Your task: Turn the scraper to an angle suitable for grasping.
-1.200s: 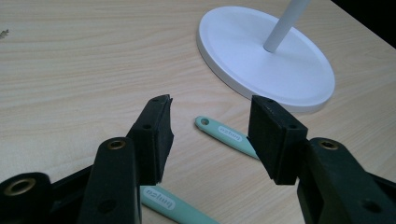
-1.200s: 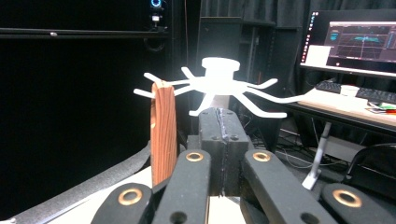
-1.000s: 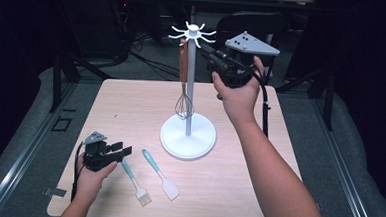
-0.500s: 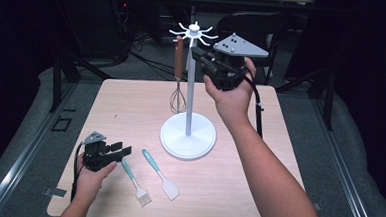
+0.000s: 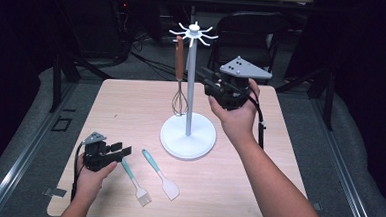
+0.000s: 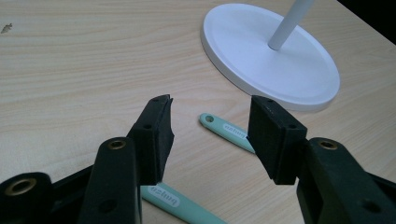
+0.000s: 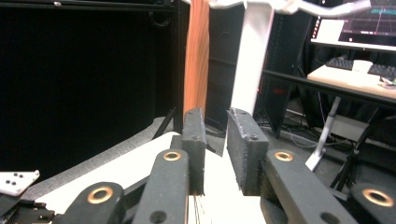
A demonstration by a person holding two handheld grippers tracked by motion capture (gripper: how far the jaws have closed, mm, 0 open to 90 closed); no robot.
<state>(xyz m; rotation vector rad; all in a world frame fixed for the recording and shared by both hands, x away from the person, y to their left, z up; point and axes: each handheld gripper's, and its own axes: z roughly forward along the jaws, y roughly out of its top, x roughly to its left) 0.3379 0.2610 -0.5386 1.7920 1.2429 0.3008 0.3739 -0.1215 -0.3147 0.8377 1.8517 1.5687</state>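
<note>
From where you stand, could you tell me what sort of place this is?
Probably a lab or office set up for recording: a wooden table on dark floor, black frame legs, and a desk with keyboard and monitor behind.

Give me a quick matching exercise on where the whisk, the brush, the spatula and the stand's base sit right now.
Things:
1. wooden-handled wire whisk
2. teal-handled white silicone brush
3. teal-handled white flat spatula
4. round white base of the hook stand

Places:
A. flat on the table, nearest the left tool
B. hanging from a hook at the stand's top
C. standing mid-table under the pole
D. flat on the table, between the other teal utensil and the stand

Pairs: 1-B, 2-A, 3-D, 4-C
</note>
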